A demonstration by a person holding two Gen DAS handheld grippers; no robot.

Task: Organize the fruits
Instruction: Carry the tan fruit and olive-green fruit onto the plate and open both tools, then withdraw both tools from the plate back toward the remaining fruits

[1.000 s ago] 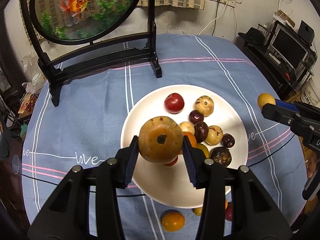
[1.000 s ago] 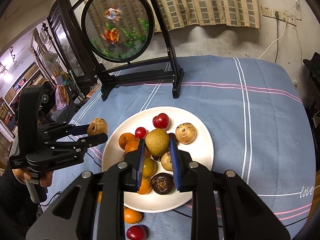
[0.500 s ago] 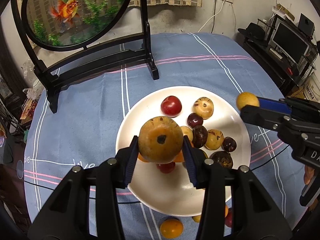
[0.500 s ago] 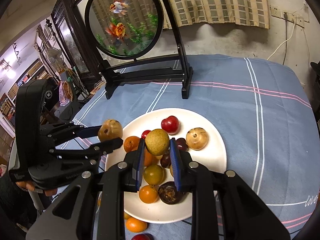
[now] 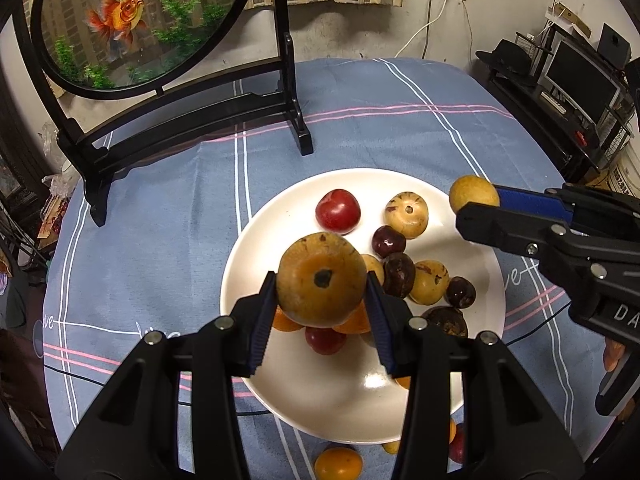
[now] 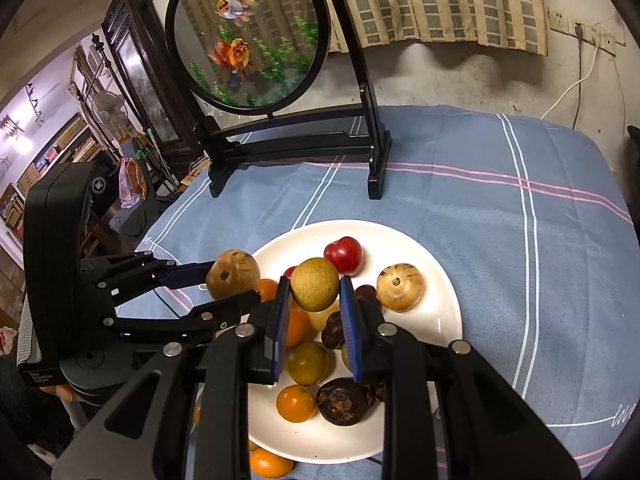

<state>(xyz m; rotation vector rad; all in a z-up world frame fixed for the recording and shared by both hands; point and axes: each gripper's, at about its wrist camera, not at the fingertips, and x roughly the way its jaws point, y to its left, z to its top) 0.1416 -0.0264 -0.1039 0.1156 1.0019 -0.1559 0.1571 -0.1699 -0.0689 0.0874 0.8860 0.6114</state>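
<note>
1. The left gripper (image 5: 322,312) has its fingers clamped on a brown-orange round fruit (image 5: 321,279), its dark dimple turned toward the camera. In the left wrist view the fruit sits at the centre of the frame, over the near-left part of the white plate (image 5: 256,248).

2. The right gripper (image 6: 314,334) has its fingers clamped on a smaller yellow-green fruit (image 6: 314,284) — seen in the right wrist view at the centre, above the pile on the plate. In the left wrist view the same fruit shows at the right edge of the frame, over the plate's right rim.

3. The relation that matters: both held fruits hang above the plate, not on the table, so each drop lies straight below its own fingers. The bare patch of plate is at the bottom of the left wrist view, nearer the left gripper; the right gripper is nearer the bare far-right rim beside the tan ribbed fruit (image 6: 400,286).

4. The two grippers are close together in the right wrist view, the left one's fruit just left of the right one's fingers, so they could well bump if both lower at once.

5. Loose fruits, among them an orange one (image 5: 338,463), lie on the table at the bottom of the frame — still to be gathered.
</note>
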